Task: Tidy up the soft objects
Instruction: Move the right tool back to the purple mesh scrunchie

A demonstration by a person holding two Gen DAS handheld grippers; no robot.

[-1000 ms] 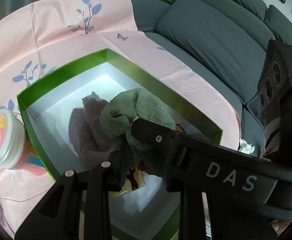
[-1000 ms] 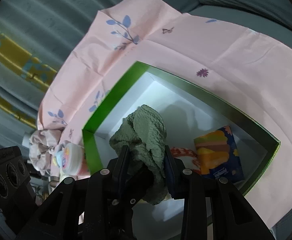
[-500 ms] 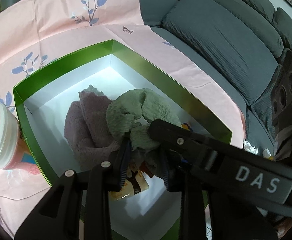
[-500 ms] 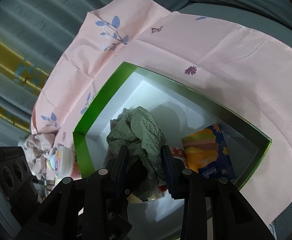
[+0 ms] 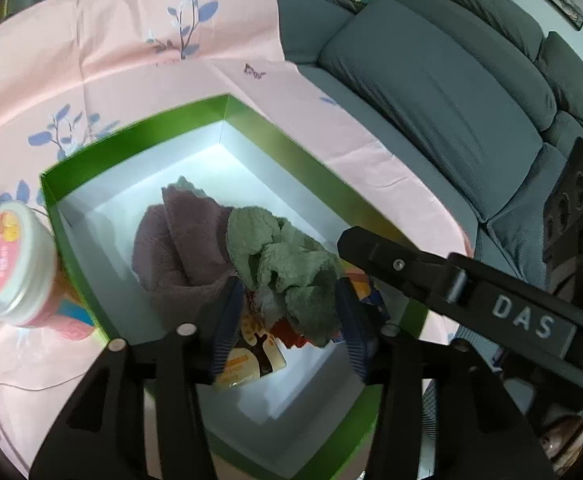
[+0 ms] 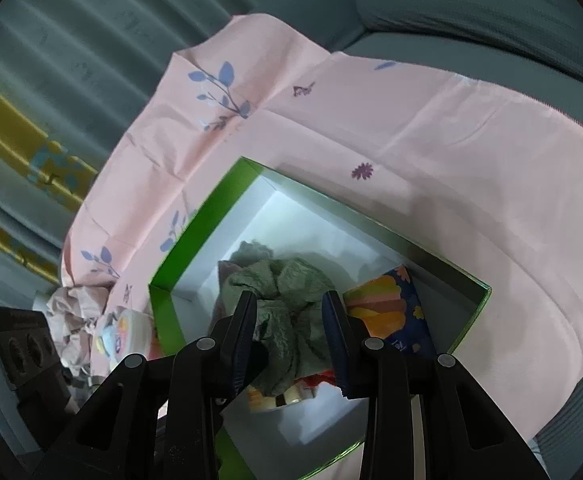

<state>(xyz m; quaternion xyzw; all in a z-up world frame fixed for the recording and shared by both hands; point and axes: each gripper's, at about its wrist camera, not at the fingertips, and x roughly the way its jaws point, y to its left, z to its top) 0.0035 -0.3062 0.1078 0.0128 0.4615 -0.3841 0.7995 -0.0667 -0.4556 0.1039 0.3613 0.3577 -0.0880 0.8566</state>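
Green towel [image 5: 287, 264] dropped mid-frame in green box [image 5: 139, 128] beside purple towel [image 5: 183, 240]; left gripper [image 5: 287, 320] and right gripper [image 6: 289, 324] both spread, gripping nothing.

We see a grey fabric sofa [image 5: 431, 80] draped with a pink floral-print cloth [image 5: 91, 60], on which sit a green-walled, white-lined cardboard box [image 5: 291, 168] and, beside it, a round white-lidded tub [image 5: 7, 264].

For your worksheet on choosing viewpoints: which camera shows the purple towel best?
The left wrist view: the purple towel lies folded and mostly unobstructed in the green box. The right wrist view shows only a sliver behind the green towel.
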